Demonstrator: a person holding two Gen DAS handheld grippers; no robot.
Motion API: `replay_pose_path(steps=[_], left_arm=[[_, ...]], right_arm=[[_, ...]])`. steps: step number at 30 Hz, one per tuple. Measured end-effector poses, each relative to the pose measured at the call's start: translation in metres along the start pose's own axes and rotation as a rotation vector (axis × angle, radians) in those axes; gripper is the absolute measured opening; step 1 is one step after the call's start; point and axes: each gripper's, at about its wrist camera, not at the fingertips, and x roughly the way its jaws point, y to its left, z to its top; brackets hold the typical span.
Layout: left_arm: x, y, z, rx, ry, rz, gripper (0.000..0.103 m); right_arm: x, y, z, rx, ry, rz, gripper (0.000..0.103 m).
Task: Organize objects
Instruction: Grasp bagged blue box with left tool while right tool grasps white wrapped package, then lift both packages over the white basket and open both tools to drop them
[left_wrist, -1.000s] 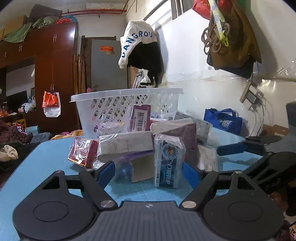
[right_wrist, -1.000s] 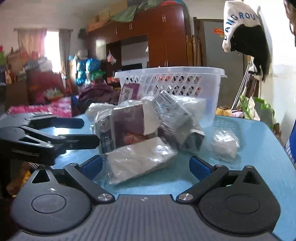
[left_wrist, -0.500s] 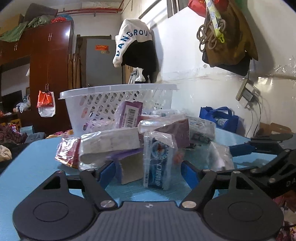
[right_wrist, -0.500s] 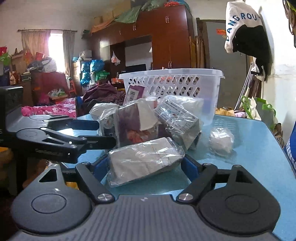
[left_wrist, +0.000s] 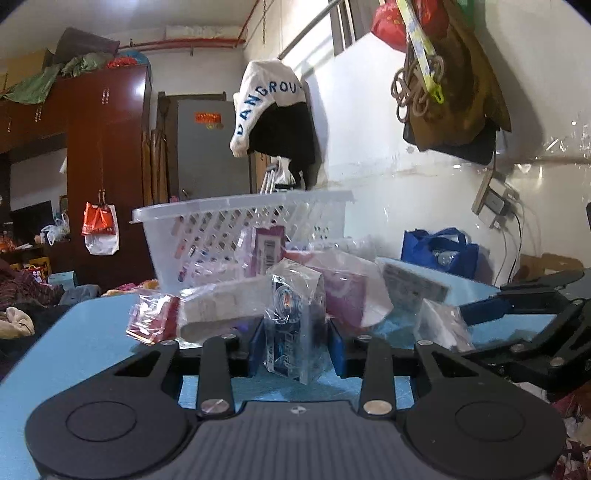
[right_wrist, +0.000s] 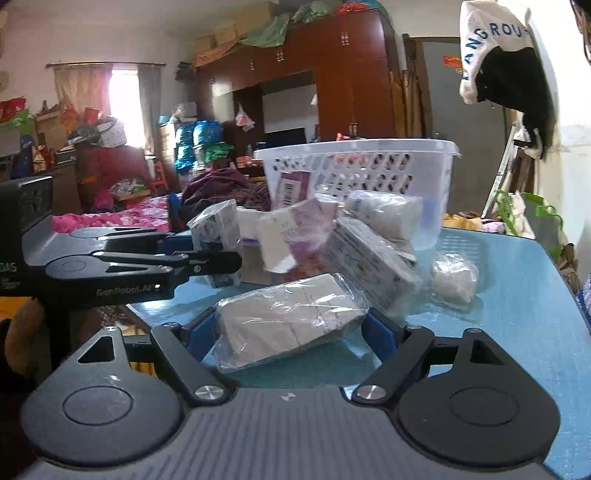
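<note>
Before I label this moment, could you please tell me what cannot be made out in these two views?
- Basket contents: both views, lattice wall and piled packets hide them.
- Blue packet print: left wrist view, wrinkled wrap blurs it.
- Grey packet underside and right gripper pad contact: right wrist view, the packet covers them.
- Table front edge: both views, gripper bodies hide it.

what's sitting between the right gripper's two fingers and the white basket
In the right wrist view, a pale wrapped packet lies across the right gripper. Beyond it a heap of wrapped boxes fills the blue table up to the white basket.
</note>
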Motion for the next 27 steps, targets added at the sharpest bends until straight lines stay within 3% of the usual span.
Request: replay_pose_path(steps=[11,17,27], left_arm=[[-0.004,0.021,0.006,-0.046,-0.005,0.031,0.040],[-0.005,0.021,0.005,-0.039,-0.011,0.030,0.040],[-0.010,0.031,0.020,-0.076,-0.047,0.030,0.040]], right_arm=[[0.000,0.003,0.001,-0.001,0.003,-0.005,0.085],[-0.013,0.008,0.008,0.005,-0.018,0.042,0.085],[-0.020,-0.004,0.030,0.017,-0.108,-0.078,0.085]])
